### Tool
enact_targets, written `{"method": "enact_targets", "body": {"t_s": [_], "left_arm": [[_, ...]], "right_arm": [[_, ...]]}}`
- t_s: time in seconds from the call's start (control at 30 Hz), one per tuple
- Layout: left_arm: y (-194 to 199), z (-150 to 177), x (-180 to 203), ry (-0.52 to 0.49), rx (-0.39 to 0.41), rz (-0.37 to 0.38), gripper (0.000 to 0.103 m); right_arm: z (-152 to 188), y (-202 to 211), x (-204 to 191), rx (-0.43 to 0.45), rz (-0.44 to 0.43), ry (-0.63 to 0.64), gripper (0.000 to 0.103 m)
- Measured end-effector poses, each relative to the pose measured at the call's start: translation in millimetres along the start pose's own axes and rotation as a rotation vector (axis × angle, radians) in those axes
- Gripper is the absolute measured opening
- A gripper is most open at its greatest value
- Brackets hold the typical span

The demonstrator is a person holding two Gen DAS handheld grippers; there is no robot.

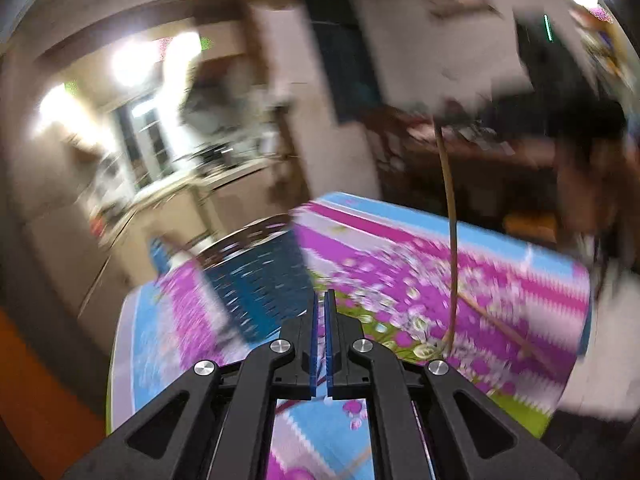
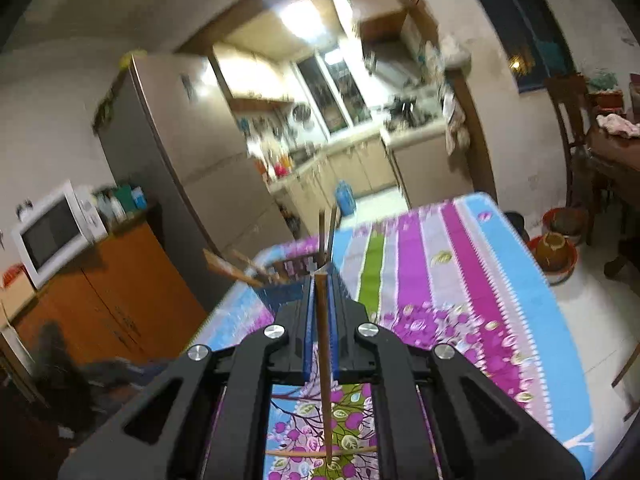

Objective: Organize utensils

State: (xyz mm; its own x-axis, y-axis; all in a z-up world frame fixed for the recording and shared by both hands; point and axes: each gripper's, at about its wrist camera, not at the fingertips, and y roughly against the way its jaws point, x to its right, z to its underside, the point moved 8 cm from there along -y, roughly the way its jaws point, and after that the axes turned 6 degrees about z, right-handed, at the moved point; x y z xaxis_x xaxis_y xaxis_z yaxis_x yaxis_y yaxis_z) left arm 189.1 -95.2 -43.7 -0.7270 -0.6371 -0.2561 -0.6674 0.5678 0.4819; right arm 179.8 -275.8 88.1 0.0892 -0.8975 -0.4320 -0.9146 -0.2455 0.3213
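The right gripper [image 2: 320, 280] is clamped on a single brown chopstick [image 2: 325, 360]; the stick runs lengthwise between the two blue pads, its blunt end poking up just past the fingertips and its thin end pointing back down toward the table [image 2: 460, 280], where the tip hangs close over the flowered cloth — I cannot tell whether it touches. Its long axis is near upright, then, and lines up with the fingers rather than crossing them.

Straight ahead of those fingertips, and a little to the left, sits the blue perforated holder [image 2: 280, 292], partly hidden behind the gripper; several sticks [image 2: 236, 268] already lean out of it to the left, and two more stand up behind the held one. So the holder lies forward of the right hand and close — the stick looks to need only a carry over the rim and a lowering, thin end down, I would judge.

One more chopstick [image 2: 320, 453] lies flat on the cloth below the gripper, crosswise to the held one.

The left gripper [image 1: 322, 300] has its fingers nearly together with nothing between them; that view is badly smeared. From there the holder [image 1: 260, 280] shows just ahead and to the left, and the held chopstick [image 1: 450, 240] hangs off to the right. The right hand is the one that matters here; the left only hovers near the holder.
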Motion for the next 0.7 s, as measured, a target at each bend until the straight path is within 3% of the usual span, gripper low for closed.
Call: {"method": "enact_targets", "body": {"t_s": [0.17, 0.23, 0.3, 0.4, 0.57, 0.7], "left_arm": [[-62.1, 15.0, 54.1, -0.134, -0.148, 0.317, 0.005], [-76.3, 27.2, 81.9, -0.215, -0.198, 0.408, 0.005], [-90.4, 37.9, 105.6, -0.239, -0.257, 0.508, 0.005], [-100.1, 51.0, 130.5, -0.256, -0.300, 0.591, 0.005], [-109.1, 67.5, 156.5, -0.328, -0.346, 0.607, 0.007], [-120.0, 69.4, 158.4, -0.334, -0.356, 0.567, 0.017]], "right_arm": [[-15.8, 83.1, 15.6, 0.149, -0.017, -0.028, 0.005], [-17.1, 110.3, 24.3, 0.191, -0.004, -0.033, 0.005], [-14.4, 135.8, 33.4, 0.220, 0.010, -0.035, 0.005], [-6.4, 154.6, 45.0, 0.229, 0.034, -0.040, 0.005], [11.8, 164.8, 60.4, 0.206, 0.052, -0.063, 0.005], [20.0, 168.6, 65.6, 0.204, 0.053, -0.084, 0.005]]}}
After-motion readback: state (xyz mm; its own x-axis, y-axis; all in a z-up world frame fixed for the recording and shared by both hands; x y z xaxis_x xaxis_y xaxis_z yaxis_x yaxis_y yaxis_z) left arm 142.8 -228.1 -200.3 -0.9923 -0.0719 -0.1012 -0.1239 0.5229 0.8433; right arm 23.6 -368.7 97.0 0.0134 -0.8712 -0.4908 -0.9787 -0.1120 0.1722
